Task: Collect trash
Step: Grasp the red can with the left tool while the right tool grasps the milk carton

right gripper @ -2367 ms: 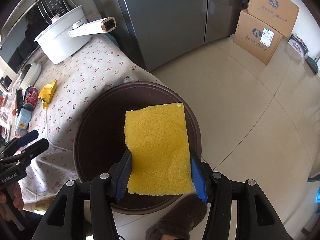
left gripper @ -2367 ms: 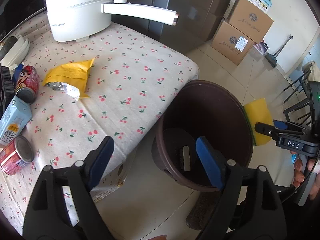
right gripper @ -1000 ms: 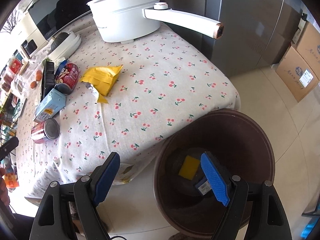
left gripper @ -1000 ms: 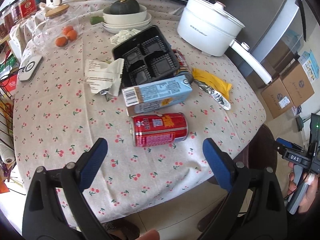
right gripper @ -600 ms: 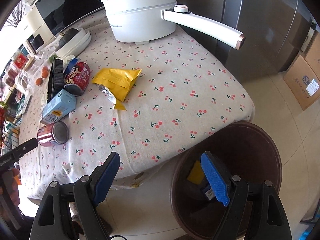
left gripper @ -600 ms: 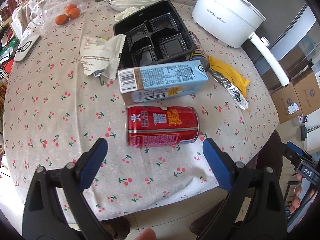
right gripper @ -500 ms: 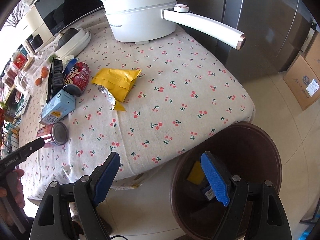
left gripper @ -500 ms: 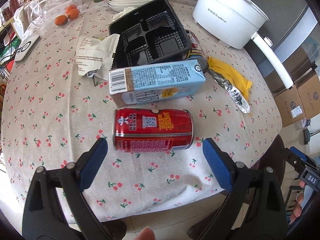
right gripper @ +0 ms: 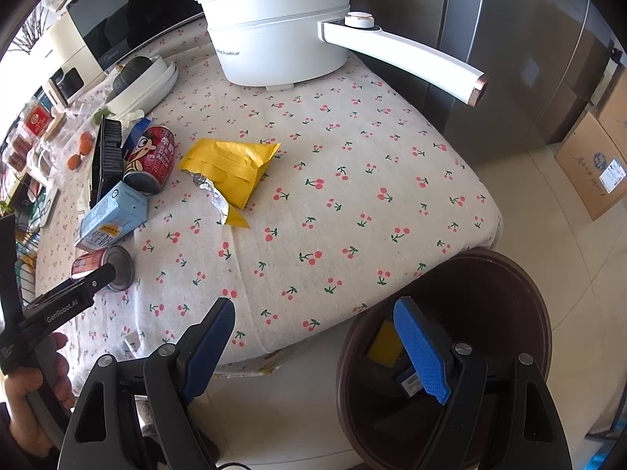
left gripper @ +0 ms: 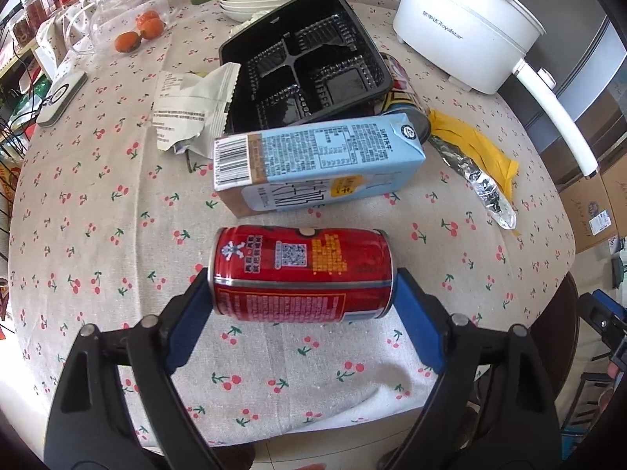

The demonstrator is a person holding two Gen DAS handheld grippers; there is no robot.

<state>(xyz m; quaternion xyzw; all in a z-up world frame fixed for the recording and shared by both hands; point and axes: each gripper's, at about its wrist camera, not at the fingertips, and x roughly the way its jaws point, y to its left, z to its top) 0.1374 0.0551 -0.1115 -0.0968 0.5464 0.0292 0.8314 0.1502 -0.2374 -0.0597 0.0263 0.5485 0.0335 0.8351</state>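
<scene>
The left gripper [left gripper: 301, 293] has its jaws closing around the red can [left gripper: 301, 274], which lies on its side on the cherry tablecloth [left gripper: 117, 211] with one blue pad at each end; whether the pads already press on the can I cannot tell. Just beyond the can lies the blue carton [left gripper: 317, 164], behind it the black tray [left gripper: 305, 58], and to the right of the carton the yellow wrapper [left gripper: 474, 145]. The right gripper [right gripper: 313, 352] is released and holds nothing, with the table edge below its left finger and the brown bin [right gripper: 490, 293] behind its right finger, a yellow sponge [right gripper: 386, 340] inside the bin.
</scene>
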